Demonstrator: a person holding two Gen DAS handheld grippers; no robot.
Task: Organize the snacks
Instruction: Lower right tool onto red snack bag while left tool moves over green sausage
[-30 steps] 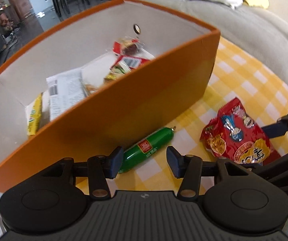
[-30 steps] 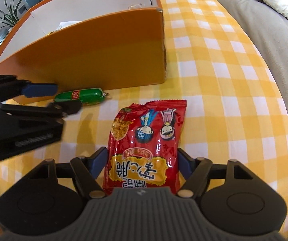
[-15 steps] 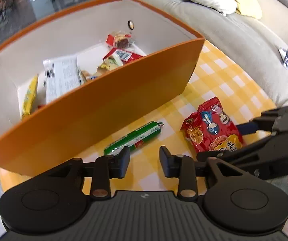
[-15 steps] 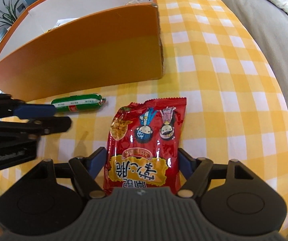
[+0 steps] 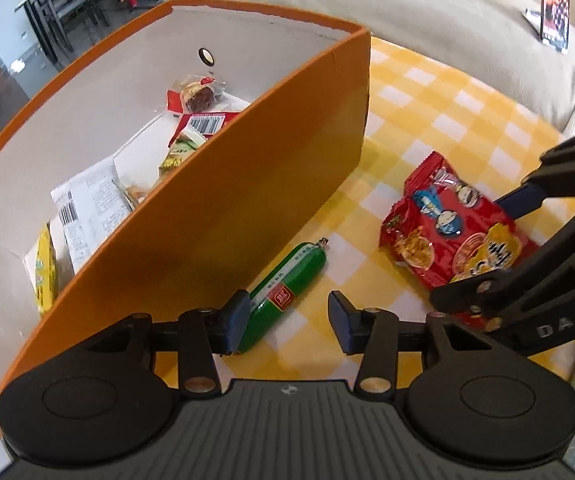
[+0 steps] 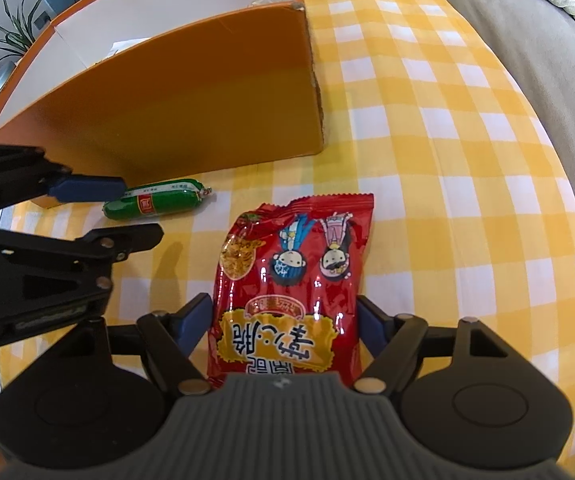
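Left gripper (image 5: 285,322), lowered since a moment ago, spread around sausage (image 5: 283,294) at 12 o'clock beside box (image 5: 223,216); right gripper (image 6: 283,320) unchanged, spread astride bag (image 6: 293,280); both grasps ready.

Bright daylight, sharp focus (fisheye bending at edges)

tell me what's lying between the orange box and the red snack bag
A green sausage stick lies on the checked cloth between the orange box and the red snack bag, close to the box wall. Both wrist views show it.
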